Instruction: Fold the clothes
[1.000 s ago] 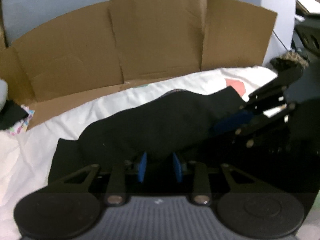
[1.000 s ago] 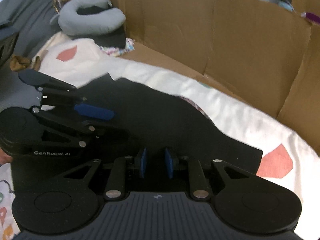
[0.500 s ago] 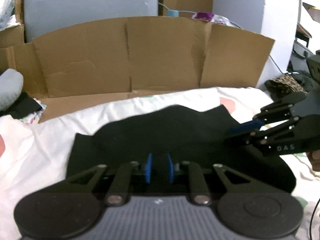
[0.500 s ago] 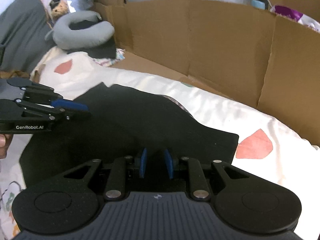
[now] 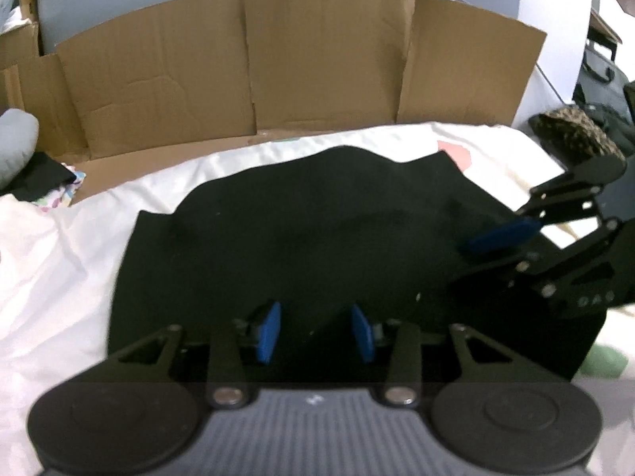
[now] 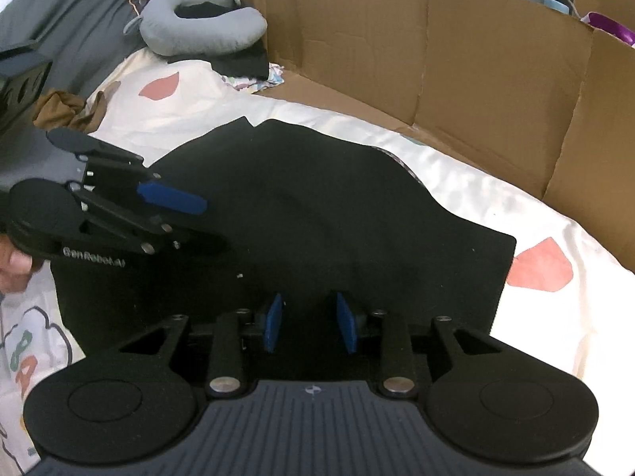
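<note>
Cardboard (image 5: 325,63) backed the bed (image 5: 55,246); the black garment (image 5: 317,230) lay limp and light, best pinched at its hem, with the left tool (image 5: 315,331) and the right tool (image 6: 309,321) both released.

The black garment (image 5: 317,238) is lying spread on the white bedsheet (image 5: 59,261). The left gripper (image 5: 315,331) is standing with its blue pads apart over the near edge. The right gripper (image 5: 496,254), its state unclear, is reaching in from the right. Cardboard (image 5: 317,59) is standing behind.
</note>
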